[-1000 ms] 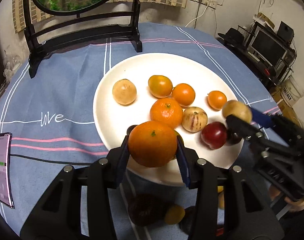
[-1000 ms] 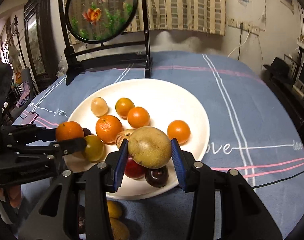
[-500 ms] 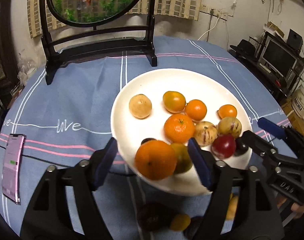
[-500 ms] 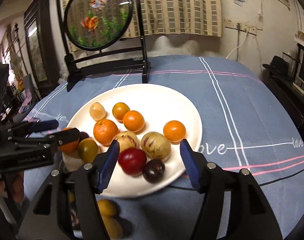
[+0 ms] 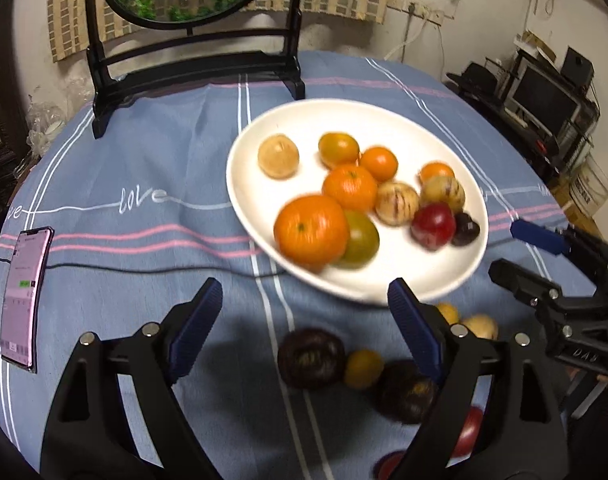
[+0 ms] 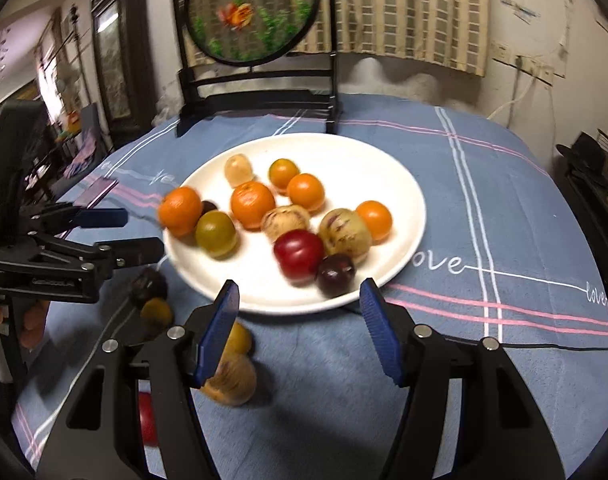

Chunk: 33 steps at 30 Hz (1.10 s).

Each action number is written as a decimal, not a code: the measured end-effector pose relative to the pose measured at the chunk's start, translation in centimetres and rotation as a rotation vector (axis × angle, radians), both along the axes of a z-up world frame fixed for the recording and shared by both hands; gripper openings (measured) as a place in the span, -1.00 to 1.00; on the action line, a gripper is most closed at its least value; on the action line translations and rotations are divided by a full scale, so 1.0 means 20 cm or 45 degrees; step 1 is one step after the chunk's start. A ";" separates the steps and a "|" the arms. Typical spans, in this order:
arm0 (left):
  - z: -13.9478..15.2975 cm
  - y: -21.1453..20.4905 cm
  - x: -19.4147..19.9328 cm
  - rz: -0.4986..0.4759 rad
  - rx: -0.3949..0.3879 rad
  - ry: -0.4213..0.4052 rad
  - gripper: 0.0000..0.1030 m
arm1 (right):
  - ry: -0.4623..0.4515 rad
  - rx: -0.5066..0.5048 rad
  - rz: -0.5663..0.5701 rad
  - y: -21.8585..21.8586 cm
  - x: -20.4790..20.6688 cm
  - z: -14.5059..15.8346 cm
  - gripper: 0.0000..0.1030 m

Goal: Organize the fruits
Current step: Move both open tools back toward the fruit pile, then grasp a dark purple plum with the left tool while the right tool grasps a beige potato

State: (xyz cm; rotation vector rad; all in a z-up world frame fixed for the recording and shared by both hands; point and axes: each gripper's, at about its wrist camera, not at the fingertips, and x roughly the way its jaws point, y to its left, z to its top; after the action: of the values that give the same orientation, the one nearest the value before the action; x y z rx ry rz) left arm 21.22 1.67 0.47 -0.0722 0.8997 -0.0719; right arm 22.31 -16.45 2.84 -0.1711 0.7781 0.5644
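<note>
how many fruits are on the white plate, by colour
On the plate, right wrist view:
orange fruit: 5
olive green fruit: 1
pale tan fruit: 1
striped cream fruit: 2
red fruit: 1
dark purple fruit: 2, one half hidden
total: 12
</note>
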 end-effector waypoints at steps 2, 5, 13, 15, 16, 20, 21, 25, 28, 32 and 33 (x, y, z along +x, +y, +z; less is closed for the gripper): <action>-0.01 -0.01 -0.03 -0.039 0.009 0.007 0.69 | 0.009 -0.010 0.058 0.01 -0.03 0.00 0.23; -0.02 -0.01 -0.07 -0.084 0.035 0.001 0.70 | 0.022 -0.021 0.149 0.04 -0.09 0.00 0.23; -0.09 0.03 -0.11 -0.112 0.122 0.043 0.70 | -0.024 -0.094 0.295 0.06 -0.22 0.01 0.23; -0.09 0.06 -0.12 -0.117 0.125 0.046 0.70 | -0.025 -0.105 0.308 0.05 -0.25 0.01 0.23; -0.10 0.07 -0.12 -0.114 0.127 0.051 0.70 | -0.020 -0.112 0.308 0.04 -0.25 0.00 0.23; -0.12 0.07 -0.12 -0.116 0.155 0.077 0.70 | 0.022 -0.175 0.316 0.06 -0.25 -0.07 0.23; -0.13 0.06 -0.13 -0.134 0.164 0.084 0.70 | 0.027 -0.180 0.327 0.07 -0.25 -0.07 0.23; -0.16 0.03 -0.13 -0.171 0.194 0.103 0.70 | 0.064 -0.195 0.342 0.10 -0.24 -0.12 0.23; -0.17 0.04 -0.13 -0.169 0.190 0.110 0.71 | 0.095 -0.196 0.318 0.11 -0.21 -0.15 0.23; -0.19 0.04 -0.11 -0.163 0.202 0.134 0.71 | 0.114 -0.176 0.290 0.12 -0.19 -0.16 0.17; -0.20 0.04 -0.11 -0.164 0.203 0.139 0.71 | 0.114 -0.176 0.291 0.12 -0.19 -0.17 0.09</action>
State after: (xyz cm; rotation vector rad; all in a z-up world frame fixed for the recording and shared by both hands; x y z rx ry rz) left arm 18.97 2.47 -3.44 0.1315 1.0155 -0.1169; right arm 18.57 -14.04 -0.48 -0.3670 0.8916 0.7382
